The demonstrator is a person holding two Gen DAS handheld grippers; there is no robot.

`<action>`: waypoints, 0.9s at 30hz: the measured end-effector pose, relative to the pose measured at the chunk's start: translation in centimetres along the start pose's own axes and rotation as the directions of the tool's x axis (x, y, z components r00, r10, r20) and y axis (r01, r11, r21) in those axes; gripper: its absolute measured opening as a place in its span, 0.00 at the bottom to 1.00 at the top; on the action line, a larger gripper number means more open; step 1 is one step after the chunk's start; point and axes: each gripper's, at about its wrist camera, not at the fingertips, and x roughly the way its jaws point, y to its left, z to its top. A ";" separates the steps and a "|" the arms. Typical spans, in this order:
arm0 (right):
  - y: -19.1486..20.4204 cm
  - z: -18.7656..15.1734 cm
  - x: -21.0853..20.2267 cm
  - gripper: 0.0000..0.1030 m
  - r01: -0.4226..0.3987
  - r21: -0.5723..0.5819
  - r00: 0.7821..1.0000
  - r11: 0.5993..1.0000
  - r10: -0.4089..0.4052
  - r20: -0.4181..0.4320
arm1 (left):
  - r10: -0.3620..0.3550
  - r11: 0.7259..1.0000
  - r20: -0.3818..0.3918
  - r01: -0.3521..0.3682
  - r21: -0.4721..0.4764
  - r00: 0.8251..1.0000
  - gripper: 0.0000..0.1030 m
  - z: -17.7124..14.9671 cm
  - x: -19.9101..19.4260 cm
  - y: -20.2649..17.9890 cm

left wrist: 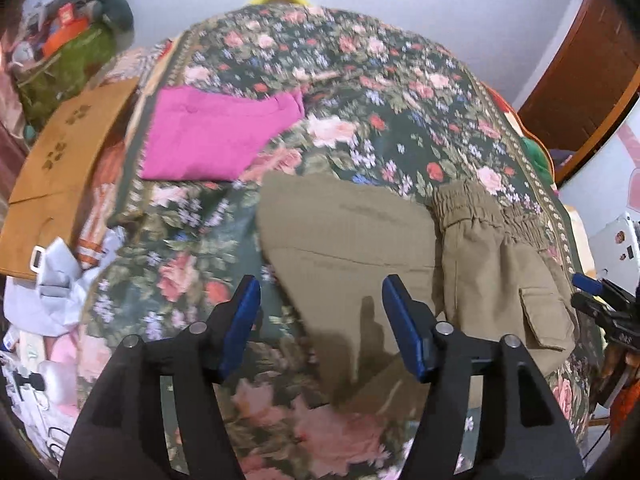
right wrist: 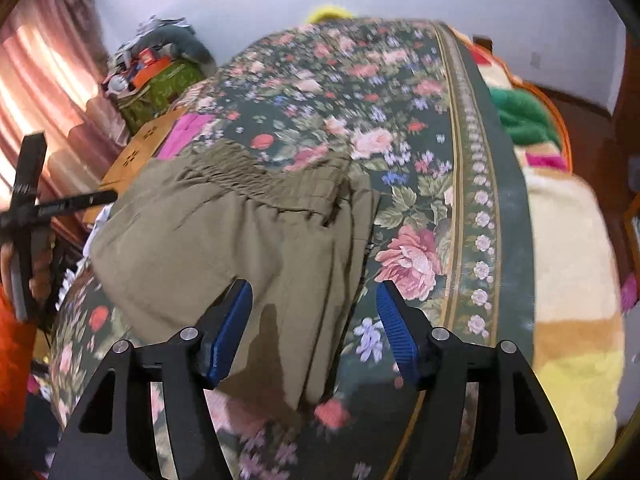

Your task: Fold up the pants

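Olive-khaki pants (left wrist: 360, 240) lie folded on a floral bedspread (left wrist: 320, 80), elastic waistband (left wrist: 472, 204) at the right and a flap pocket (left wrist: 544, 320) near the edge. My left gripper (left wrist: 320, 324) is open and empty, hovering over the pants' near left part. In the right wrist view the same pants (right wrist: 224, 232) lie with the waistband (right wrist: 248, 176) away from me. My right gripper (right wrist: 314, 328) is open and empty above the pants' near right edge. The right gripper shows at the far right of the left wrist view (left wrist: 600, 300).
A folded pink garment (left wrist: 208, 140) lies at the bed's far left. A brown cardboard box (left wrist: 60, 184) and a cluttered pile (left wrist: 64, 48) stand left of the bed. A cream and yellow blanket (right wrist: 572, 280) and green fabric (right wrist: 524, 116) lie on the right.
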 end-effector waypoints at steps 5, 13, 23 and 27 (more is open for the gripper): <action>-1.4 0.7 3.3 0.59 -0.045 0.077 0.996 0.996 0.051 -0.070 | -0.046 0.998 -0.069 0.044 -0.039 0.997 0.61 0.0 2.3 0.1; -1.4 2.1 5.7 0.52 -0.100 0.106 0.989 0.989 0.110 -0.096 | -0.066 0.998 -0.096 0.066 0.001 0.993 0.60 0.1 4.4 -1.0; -0.7 2.2 6.0 0.18 -0.058 0.037 0.994 0.998 0.061 -0.092 | 0.020 0.999 0.001 -0.020 0.040 1.000 0.09 -0.1 3.4 -2.2; 0.6 2.7 5.2 0.11 -0.005 -0.040 0.998 0.999 0.002 -0.060 | 0.060 0.996 0.063 -0.064 0.067 0.996 0.04 0.0 1.7 -2.9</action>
